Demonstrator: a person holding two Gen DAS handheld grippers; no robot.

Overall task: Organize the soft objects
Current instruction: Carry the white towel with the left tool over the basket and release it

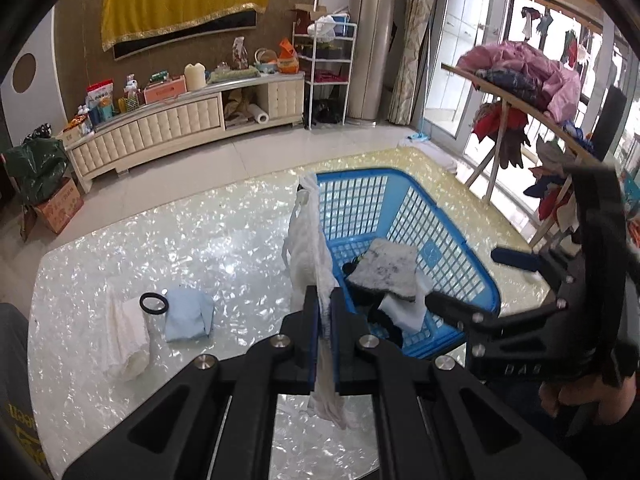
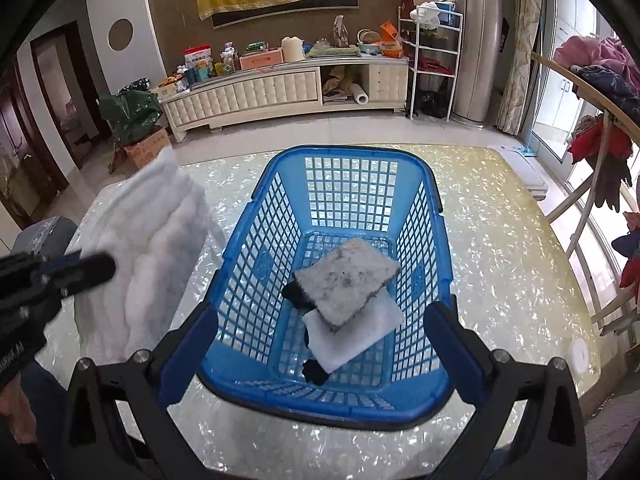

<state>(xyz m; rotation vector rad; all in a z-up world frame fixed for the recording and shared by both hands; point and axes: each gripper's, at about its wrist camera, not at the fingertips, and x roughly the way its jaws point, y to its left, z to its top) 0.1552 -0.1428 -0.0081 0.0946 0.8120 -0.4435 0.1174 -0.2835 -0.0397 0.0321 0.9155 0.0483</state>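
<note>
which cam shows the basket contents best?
Right wrist: it looks straight down into the blue basket, showing the grey pad on a white cloth with dark pieces beneath. Left wrist sees the same pile obliquely, partly hidden by the held white towel.

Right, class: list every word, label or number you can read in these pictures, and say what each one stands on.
"DAS": on the body of the right gripper, left wrist view.
Too blurred to read: red print on the cardboard box, the packets by the far wall, and yellow lettering on the person's clothing.
</note>
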